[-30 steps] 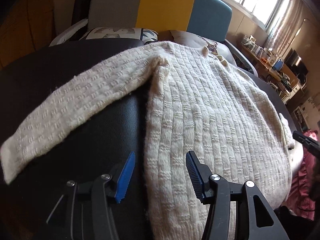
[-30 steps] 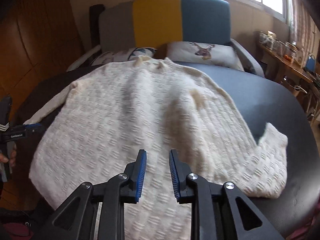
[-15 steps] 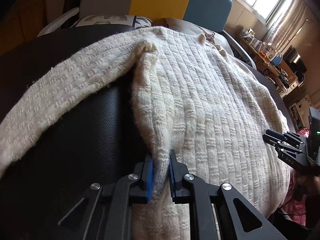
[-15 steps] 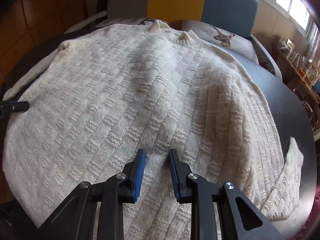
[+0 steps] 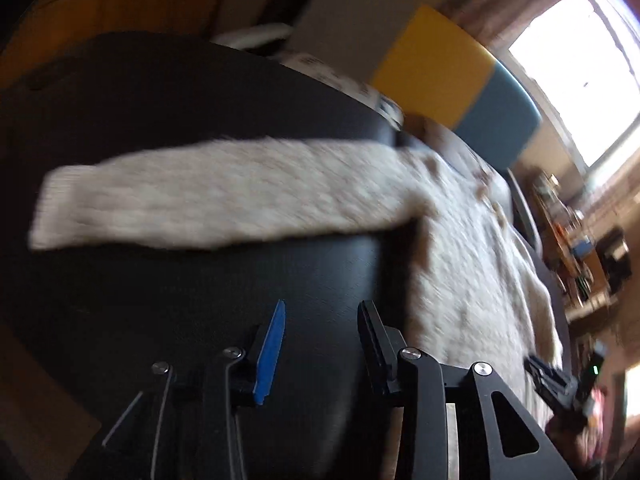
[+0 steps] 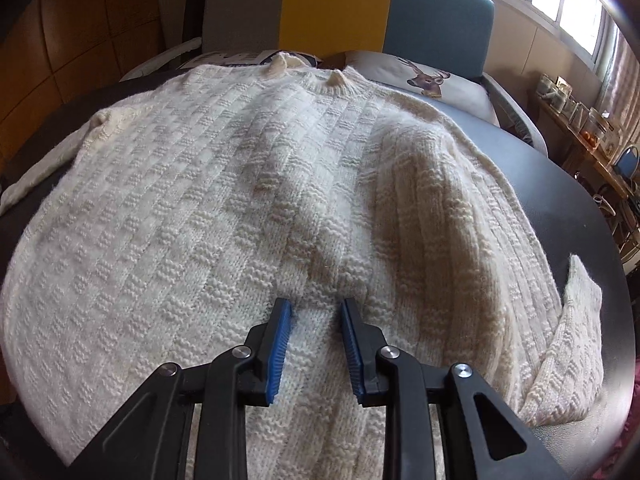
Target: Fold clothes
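Observation:
A cream knit sweater (image 6: 248,208) lies spread flat on a dark round table (image 6: 560,184), neck at the far side. Its one sleeve (image 5: 216,196) stretches out to the left over the dark top; the other sleeve (image 6: 568,344) is folded back at the right edge. My left gripper (image 5: 322,320) is open and empty, above bare table just left of the sweater's side edge. My right gripper (image 6: 316,312) is open, its fingers resting low on the sweater's lower middle with a raised ridge of knit between them.
A grey, yellow and blue sofa back (image 6: 340,4) stands behind the table with a deer-print cushion (image 6: 432,76). A cluttered side shelf (image 6: 580,120) runs along the right under the windows. The right gripper shows at the left wrist view's lower right (image 5: 560,388).
My left gripper was shut on the sweater's side edge half a second ago; it has let go, opened and swung left off the cloth. My right gripper has lowered onto the sweater.

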### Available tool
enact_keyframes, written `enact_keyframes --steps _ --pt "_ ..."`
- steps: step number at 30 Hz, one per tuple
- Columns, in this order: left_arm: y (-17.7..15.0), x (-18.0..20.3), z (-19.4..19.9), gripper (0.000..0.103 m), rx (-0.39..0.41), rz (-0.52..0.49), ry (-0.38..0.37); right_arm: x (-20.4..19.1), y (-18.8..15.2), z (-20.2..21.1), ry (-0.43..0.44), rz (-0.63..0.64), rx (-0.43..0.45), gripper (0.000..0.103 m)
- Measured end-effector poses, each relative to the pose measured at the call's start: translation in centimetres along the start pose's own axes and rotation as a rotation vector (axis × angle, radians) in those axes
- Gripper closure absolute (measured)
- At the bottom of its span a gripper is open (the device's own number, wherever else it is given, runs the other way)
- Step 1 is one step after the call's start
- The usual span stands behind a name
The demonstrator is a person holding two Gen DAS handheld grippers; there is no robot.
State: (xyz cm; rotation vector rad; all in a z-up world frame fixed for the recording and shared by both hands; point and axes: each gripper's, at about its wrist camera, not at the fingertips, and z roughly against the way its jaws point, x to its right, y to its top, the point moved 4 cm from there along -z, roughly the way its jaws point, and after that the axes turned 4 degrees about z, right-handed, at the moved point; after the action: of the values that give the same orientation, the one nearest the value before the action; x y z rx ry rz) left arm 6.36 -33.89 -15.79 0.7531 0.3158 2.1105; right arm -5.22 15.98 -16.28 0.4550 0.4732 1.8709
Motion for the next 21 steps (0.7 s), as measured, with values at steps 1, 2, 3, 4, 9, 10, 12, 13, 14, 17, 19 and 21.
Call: enact_keyframes --steps 1,2,3,4,9,10,12,13,14,17,19,21 --pt "1.5 -2.6 0.8 0.054 0.036 0.040 0.067 0.0 0.0 0.0 0.000 -0.007 -0.002 0.077" --pt "2.8 -5.1 1.5 0.053 0.065 0.070 0.137 0.0 0.1 -0.1 0.000 -0.014 -0.005 0.077" --pt "3.9 -7.5 1.9 0.051 0.083 0.090 0.199 -0.1 0.1 -0.1 -0.007 -0.013 -0.006 0.077" --pt "5.0 -9.7 2.2 0.051 0.093 0.107 0.255 -0.2 0.2 -0.1 -0.015 -0.013 -0.008 0.077" --pt "7.4 -16.7 0.9 0.051 0.027 0.142 0.321 -0.7 0.7 -0.3 -0.051 -0.005 -0.038 0.077" --pt "7.6 -17.0 0.3 0.051 0.008 0.129 0.305 -0.8 0.9 -0.4 -0.055 -0.004 -0.054 0.077" --pt "7.6 -16.5 -0.7 0.051 -0.010 0.090 0.267 -0.8 1.4 -0.3 -0.052 -0.015 -0.074 0.077" --pt "7.5 -16.1 -1.2 0.051 -0.018 0.064 0.250 -0.8 1.8 -0.2 -0.045 -0.025 -0.078 0.077" --pt "7.4 -15.5 -1.8 0.051 -0.028 0.033 0.234 -1.1 2.3 0.1 -0.035 -0.030 -0.062 0.077" --pt "7.2 -14.7 -2.8 0.045 -0.020 -0.027 0.245 -2.3 3.9 0.6 -0.010 -0.015 -0.028 0.077" --pt "7.3 -14.3 -3.1 0.041 -0.011 -0.034 0.245 -4.3 5.2 0.6 0.001 0.043 -0.009 0.077" --pt "7.3 -13.9 -3.3 0.052 -0.002 -0.039 0.243 -6.7 6.8 0.2 0.023 0.119 0.002 0.077"
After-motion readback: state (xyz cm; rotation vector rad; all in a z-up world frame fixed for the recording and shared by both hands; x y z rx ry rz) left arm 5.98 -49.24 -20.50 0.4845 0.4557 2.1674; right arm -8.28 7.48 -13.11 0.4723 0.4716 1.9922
